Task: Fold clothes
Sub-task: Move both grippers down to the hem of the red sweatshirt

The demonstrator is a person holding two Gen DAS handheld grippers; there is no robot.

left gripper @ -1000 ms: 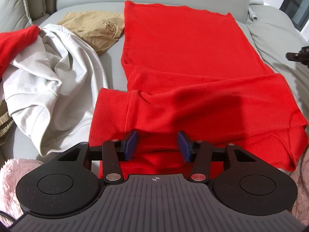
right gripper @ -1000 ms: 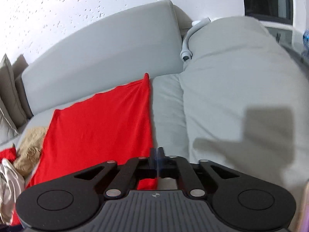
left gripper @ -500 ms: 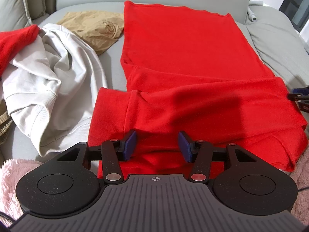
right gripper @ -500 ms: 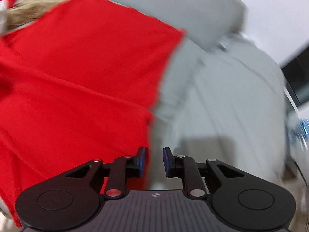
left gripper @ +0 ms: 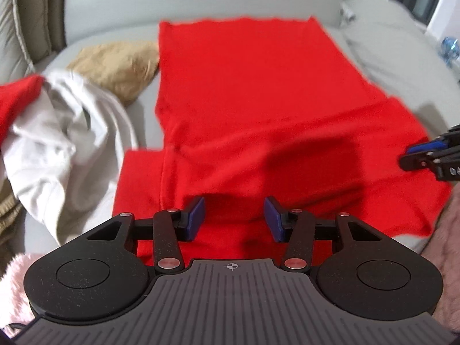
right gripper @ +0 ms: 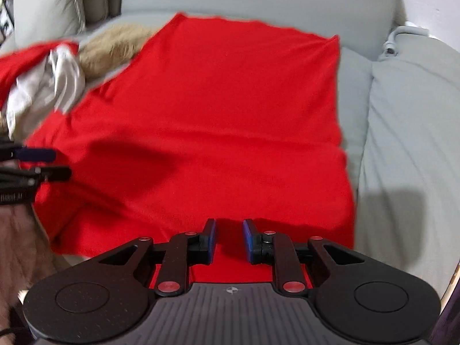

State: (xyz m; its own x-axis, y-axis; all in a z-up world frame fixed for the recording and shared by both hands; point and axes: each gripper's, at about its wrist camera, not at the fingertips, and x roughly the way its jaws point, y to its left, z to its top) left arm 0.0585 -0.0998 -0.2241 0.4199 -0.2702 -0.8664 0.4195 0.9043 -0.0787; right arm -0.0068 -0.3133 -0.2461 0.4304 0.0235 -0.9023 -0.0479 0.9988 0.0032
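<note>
Red garment (left gripper: 258, 109) lies spread on the grey sofa (right gripper: 402, 132), long axis running away from both cameras toward the backrest, its folded-in near edge directly under the two tools; left gripper (left gripper: 234, 220) hovers over the near left part, jaws half apart and holding nothing; right gripper (right gripper: 229, 240) sits above the near right hem, jaws opening, only cloth below them (none pinched); each hand looks equally near its own corner; a white garment (left gripper: 57, 149) and a tan one (left gripper: 115, 66) lie heaped to the left.
</note>
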